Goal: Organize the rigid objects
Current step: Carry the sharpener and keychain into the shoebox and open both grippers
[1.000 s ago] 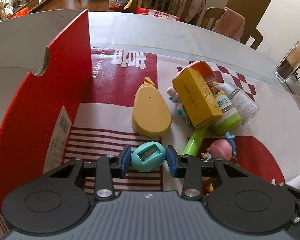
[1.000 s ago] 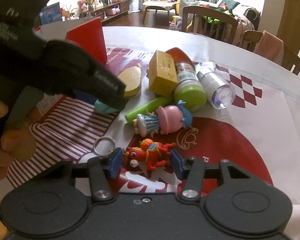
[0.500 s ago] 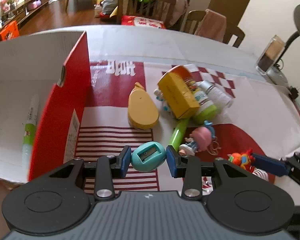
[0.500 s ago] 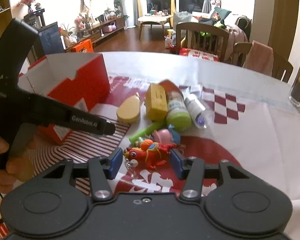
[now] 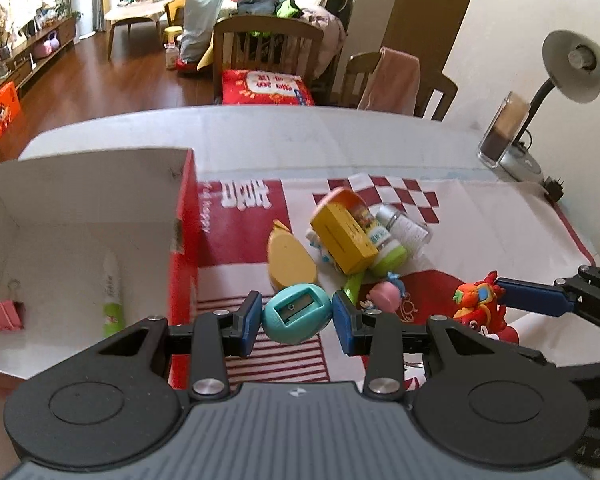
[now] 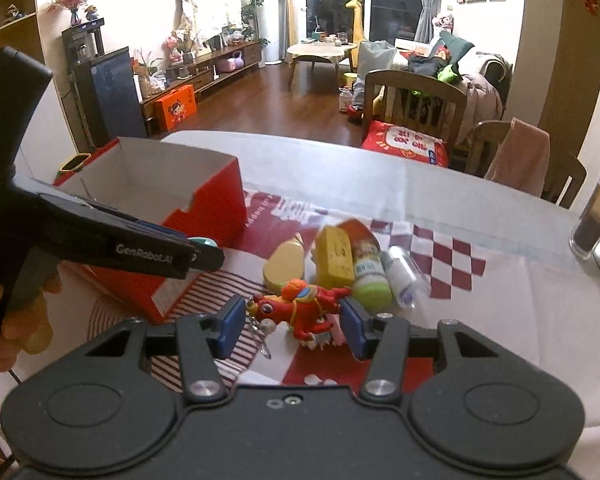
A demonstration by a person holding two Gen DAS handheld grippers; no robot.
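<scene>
My left gripper is shut on a teal egg-shaped pencil sharpener and holds it in the air beside the red box. My right gripper is shut on a red dragon keychain toy, also lifted; it shows in the left wrist view. On the mat lie a yellow flat toy, a yellow carton, a green-capped bottle, a clear bottle, a pink doll and a green pen.
The open red box with white inside holds a pink binder clip and a green-white tube. A lamp and a glass stand at the table's far right. Chairs stand behind the table.
Both grippers have risen with their objects. The sharpener and the dragon toy are higher above the mat, and more of the box's inside shows.
</scene>
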